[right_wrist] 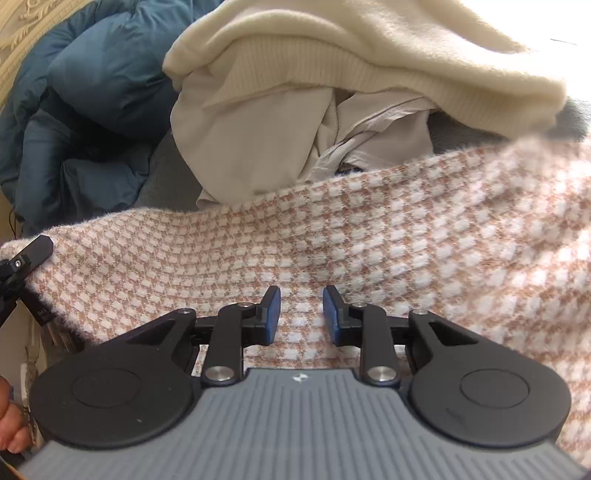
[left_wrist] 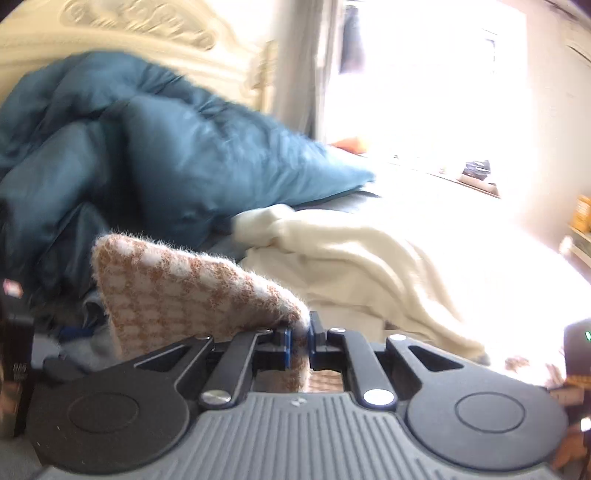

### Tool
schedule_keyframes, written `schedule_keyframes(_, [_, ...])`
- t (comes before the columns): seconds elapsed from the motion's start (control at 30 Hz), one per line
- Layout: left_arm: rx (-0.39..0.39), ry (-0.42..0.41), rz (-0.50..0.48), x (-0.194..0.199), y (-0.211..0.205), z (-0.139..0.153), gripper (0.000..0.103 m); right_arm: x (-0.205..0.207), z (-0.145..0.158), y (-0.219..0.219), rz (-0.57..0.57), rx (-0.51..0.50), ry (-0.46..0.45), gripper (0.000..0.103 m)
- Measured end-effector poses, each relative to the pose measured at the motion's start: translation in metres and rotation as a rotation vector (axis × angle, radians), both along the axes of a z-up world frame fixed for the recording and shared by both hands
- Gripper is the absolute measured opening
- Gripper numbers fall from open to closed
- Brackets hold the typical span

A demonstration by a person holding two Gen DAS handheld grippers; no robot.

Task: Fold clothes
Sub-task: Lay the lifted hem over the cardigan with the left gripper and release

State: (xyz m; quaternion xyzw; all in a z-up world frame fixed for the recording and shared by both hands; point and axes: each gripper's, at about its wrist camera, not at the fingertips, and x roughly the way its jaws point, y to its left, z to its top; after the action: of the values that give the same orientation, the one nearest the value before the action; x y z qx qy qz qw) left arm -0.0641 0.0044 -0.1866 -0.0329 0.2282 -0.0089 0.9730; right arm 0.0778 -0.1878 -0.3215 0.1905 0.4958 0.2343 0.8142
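Checked fuzzy garment [right_wrist: 369, 251], tan and white, lies spread across the bed in front of the right gripper [right_wrist: 301, 317] and fills most of that view. Left wrist view shows a lifted corner of it [left_wrist: 192, 291], standing up as a fold and pinched between the left gripper [left_wrist: 300, 339] pads. Jaws there are closed tight on the fabric, cloth running down between them.

Right gripper: pads parted with a gap, checked fabric visible in the gap and under them. Pads not pressing on it as far as I can tell.

Only the right view shows: cream knit sweater [right_wrist: 369, 48] piled behind the garment, a beige garment [right_wrist: 258, 140] tucked under it, the left gripper's finger [right_wrist: 33, 253] at the far-left edge on the garment's corner, and a bit of the person's hand [right_wrist: 11, 424] bottom-left.

Only the left view shows: carved cream headboard [left_wrist: 140, 26], bright window [left_wrist: 443, 92], curtain [left_wrist: 299, 66].

Both show the teal duvet [left_wrist: 147, 147] bunched at the bed head.

Right gripper tilts down at the cloth; left gripper looks closer to level, across the bed.
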Motion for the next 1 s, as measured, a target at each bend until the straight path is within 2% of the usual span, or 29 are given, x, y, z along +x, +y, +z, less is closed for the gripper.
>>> schedule_keyframes(0.1, [0.078,-0.007,-0.205,-0.028,-0.048,0.011,0.010,-0.031,0.020,-0.049,-0.081,0.108,0.008,0.025])
schedule_keyframes(0.23, [0.163,0.038,-0.439,-0.069,-0.105,0.004,0.012,-0.083,0.040,-0.109,-0.147,0.144,0.022,0.026])
schedule_keyframes(0.3, [0.198,0.118,-0.542,-0.085,-0.127,-0.014,0.016,-0.110,0.044,-0.138,-0.184,0.126,0.043,0.026])
schedule_keyframes(0.33, [0.223,0.165,-0.589,-0.091,-0.137,-0.025,0.024,-0.123,0.046,-0.152,-0.203,0.117,0.054,0.026])
schedule_keyframes(0.4, [0.301,0.260,-0.662,-0.103,-0.151,-0.053,0.028,-0.148,0.043,-0.177,-0.239,0.097,0.086,0.026])
schedule_keyframes(0.43, [0.344,0.309,-0.696,-0.108,-0.157,-0.067,0.035,-0.160,0.040,-0.188,-0.258,0.088,0.101,0.026])
schedule_keyframes(0.53, [0.439,0.395,-0.755,-0.127,-0.162,-0.090,0.038,-0.188,0.027,-0.216,-0.314,0.063,0.163,0.027])
schedule_keyframes(0.57, [0.436,0.405,-0.757,-0.133,-0.160,-0.089,0.042,-0.195,0.024,-0.223,-0.330,0.056,0.176,0.028])
schedule_keyframes(0.63, [0.373,0.448,-0.732,-0.140,-0.151,-0.083,0.050,-0.206,0.023,-0.236,-0.351,0.058,0.172,0.028])
schedule_keyframes(0.67, [0.319,0.478,-0.707,-0.141,-0.147,-0.079,0.050,-0.207,0.025,-0.240,-0.358,0.069,0.162,0.028])
schedule_keyframes(0.73, [0.155,0.552,-0.622,-0.133,-0.136,-0.070,0.050,-0.207,0.028,-0.248,-0.370,0.101,0.136,0.029])
schedule_keyframes(0.8, [-0.064,0.632,-0.525,-0.117,-0.123,-0.069,0.051,-0.198,0.032,-0.251,-0.362,0.155,0.108,0.033])
schedule_keyframes(0.87, [-0.311,0.700,-0.415,-0.098,-0.111,-0.077,0.051,-0.182,0.034,-0.246,-0.328,0.179,0.083,0.046])
schedule_keyframes(0.9, [-0.416,0.718,-0.374,-0.090,-0.107,-0.084,0.051,-0.170,0.036,-0.240,-0.290,0.178,0.059,0.048])
schedule_keyframes(0.93, [-0.483,0.734,-0.353,-0.081,-0.108,-0.092,0.051,-0.158,0.037,-0.233,-0.251,0.167,0.041,0.050])
schedule_keyframes(1.0, [-0.517,0.764,-0.332,-0.065,-0.116,-0.105,0.052,-0.133,0.035,-0.218,-0.178,0.114,0.018,0.052])
